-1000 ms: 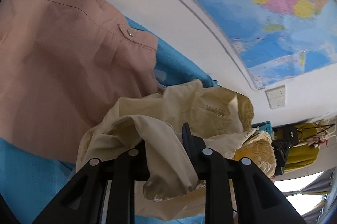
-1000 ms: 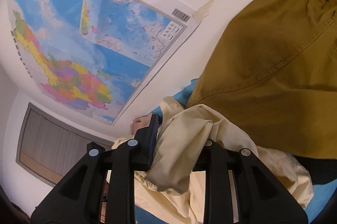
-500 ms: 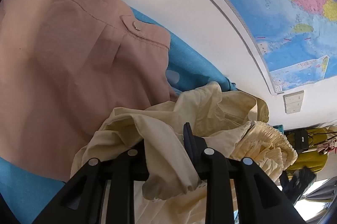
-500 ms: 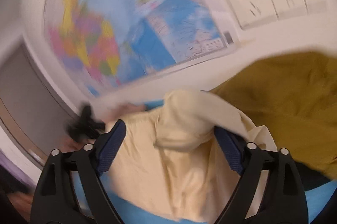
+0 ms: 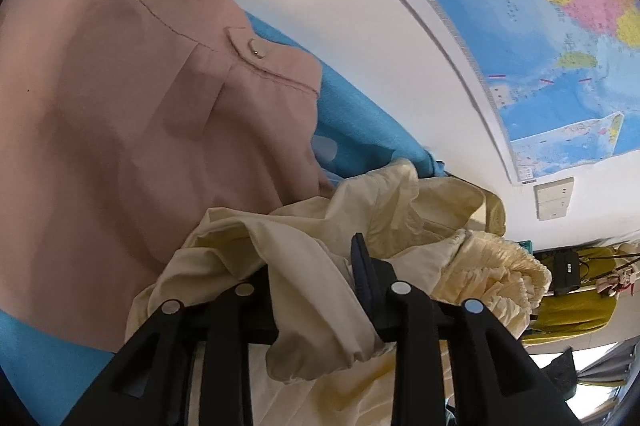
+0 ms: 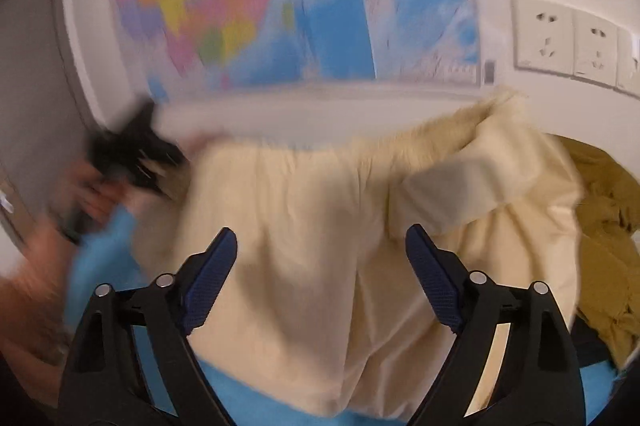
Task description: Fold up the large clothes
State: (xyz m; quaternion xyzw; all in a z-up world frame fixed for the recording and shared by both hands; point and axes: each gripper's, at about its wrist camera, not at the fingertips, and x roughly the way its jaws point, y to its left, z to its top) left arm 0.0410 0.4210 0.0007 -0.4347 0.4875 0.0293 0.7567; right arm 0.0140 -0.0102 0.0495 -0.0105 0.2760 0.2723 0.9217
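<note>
Two grippers, two different states. Your left gripper [image 5: 316,274] has a fold of the cream garment [image 5: 400,222] bunched between its jaws; they stand narrow and have just eased a little wider, yet the cloth is packed into the whole gap and drapes out below, so it reads as still pinched. From that grip the garment piles toward one and two o'clock in the left wrist view, ending in a gathered, elastic-looking edge at about three o'clock. At ten o'clock lies a pink shirt [image 5: 120,113], spread flat on the blue worktop cover [image 5: 368,133], its lower edge just touching the cream heap.

Your right gripper [image 6: 320,266] is released: the jaws stand well apart with both blue pads bare, having just drawn in somewhat, and nothing sits between them. The cream garment lies beyond and beneath them, filling the middle of the right wrist view, which is blurred. An olive garment [image 6: 604,234] sits at three o'clock, against the cream one. A wall map [image 5: 540,25] hangs at twelve o'clock.
</note>
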